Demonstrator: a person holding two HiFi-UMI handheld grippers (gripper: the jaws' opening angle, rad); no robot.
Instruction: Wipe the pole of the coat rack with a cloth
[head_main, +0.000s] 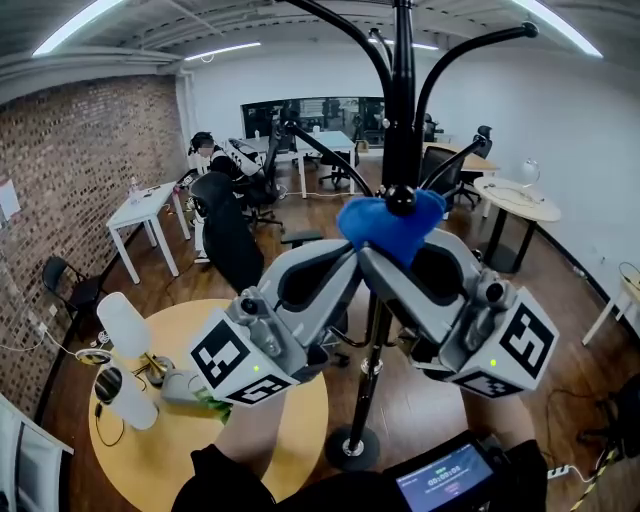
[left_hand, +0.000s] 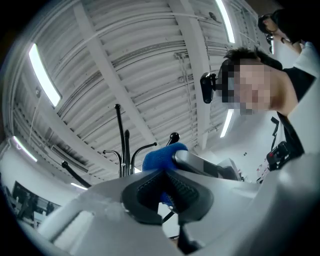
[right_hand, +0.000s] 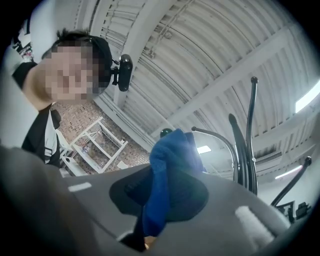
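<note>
Both grippers were raised in front of the coat rack, their tips meeting at a bunched blue cloth (head_main: 390, 225) just above the middle of the head view. The cloth sat against the black pole (head_main: 402, 110), right under the spot where the curved hooks (head_main: 470, 55) branch off toward 12 and 1 o'clock. The left gripper (left_hand: 167, 187) came in from 7 o'clock and, in its own view, its ribbed black pads were pressed together on a fold of the cloth. The right gripper (right_hand: 160, 200) came in from 4 o'clock, and its jaws were also clamped on the cloth, which bulged up out of them and hung down between the pads. Below the grippers the pole ran down to its round base (head_main: 352, 448) on the wooden floor at 6 o'clock. A round wooden table (head_main: 270, 440) lay at 7 o'clock, and a small lit screen (head_main: 445, 485) showed at 5 o'clock on the frame's lower edge.
</note>
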